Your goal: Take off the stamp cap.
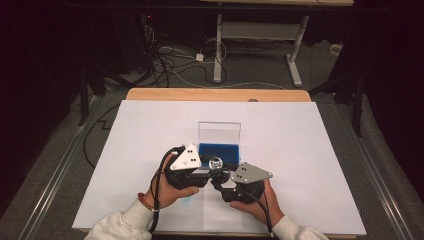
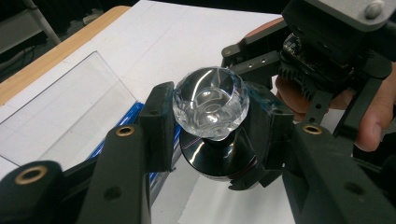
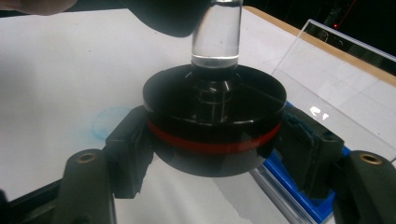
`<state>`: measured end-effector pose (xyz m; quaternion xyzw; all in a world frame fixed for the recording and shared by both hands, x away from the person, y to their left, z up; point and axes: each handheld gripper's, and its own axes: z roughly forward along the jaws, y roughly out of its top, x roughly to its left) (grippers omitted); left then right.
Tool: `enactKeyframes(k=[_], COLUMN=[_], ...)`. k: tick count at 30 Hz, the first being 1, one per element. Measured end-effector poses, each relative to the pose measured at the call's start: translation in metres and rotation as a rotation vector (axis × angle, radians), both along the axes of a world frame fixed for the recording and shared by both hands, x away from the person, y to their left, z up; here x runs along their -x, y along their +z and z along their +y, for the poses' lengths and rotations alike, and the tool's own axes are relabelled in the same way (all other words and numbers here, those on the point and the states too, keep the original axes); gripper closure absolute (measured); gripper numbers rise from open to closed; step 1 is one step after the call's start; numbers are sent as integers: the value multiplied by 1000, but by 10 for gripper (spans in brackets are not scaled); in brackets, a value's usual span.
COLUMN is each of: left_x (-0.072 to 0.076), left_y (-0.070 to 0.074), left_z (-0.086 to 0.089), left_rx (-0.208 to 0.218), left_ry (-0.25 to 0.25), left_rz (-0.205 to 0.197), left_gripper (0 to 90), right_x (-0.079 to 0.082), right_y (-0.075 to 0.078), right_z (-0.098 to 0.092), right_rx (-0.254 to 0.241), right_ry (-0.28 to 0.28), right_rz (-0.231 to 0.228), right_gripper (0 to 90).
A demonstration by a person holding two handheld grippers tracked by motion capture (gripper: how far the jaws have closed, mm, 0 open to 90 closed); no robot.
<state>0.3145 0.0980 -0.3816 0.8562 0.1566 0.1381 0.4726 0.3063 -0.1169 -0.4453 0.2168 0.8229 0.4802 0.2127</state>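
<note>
Left gripper view, left gripper (image 2: 209, 116) jaws clamping crystal knob (image 2: 210, 105); right gripper (image 3: 212, 151) jaws gripping black base (image 3: 212, 126)

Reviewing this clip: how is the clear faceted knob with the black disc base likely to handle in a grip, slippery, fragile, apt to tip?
The clear faceted knob looks glossy and hard, so probably slippery and chip-prone. Its narrow stem rises from a wide black disc base, so it likely stands steadily. The left gripper pinches the knob and the right gripper flanks the base, hinting at some weight.

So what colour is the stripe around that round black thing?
Red. The stripe rings the black base, clearest in the right gripper view.
</note>
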Motion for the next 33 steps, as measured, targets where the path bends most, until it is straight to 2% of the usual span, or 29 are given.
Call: enactKeyframes(k=[7, 10, 16, 20, 25, 33], left_x=[1, 1, 1, 1, 1, 3], left_y=[-1, -1, -6, -6, -8, -11], left_z=[0, 0, -1, -1, -2, -5], left_rx=[2, -1, -6, -7, -1, 5], left_ry=[-6, -11, -22, -25, -23, -15], left_rz=[4, 6, 24, 28, 38, 24], left_gripper=[550, 550, 550, 550, 550, 549], right_x=[3, 4, 5, 5, 6, 6], right_y=[1, 3, 3, 4, 3, 2], right_z=[1, 0, -1, -2, -3, -2], right_rx=[30, 58, 101, 131, 139, 141], right_ry=[12, 13, 34, 41, 40, 26], right_rz=[-13, -25, -8, -15, -6, 1], right_gripper=[385, 387, 389, 390, 389, 389])
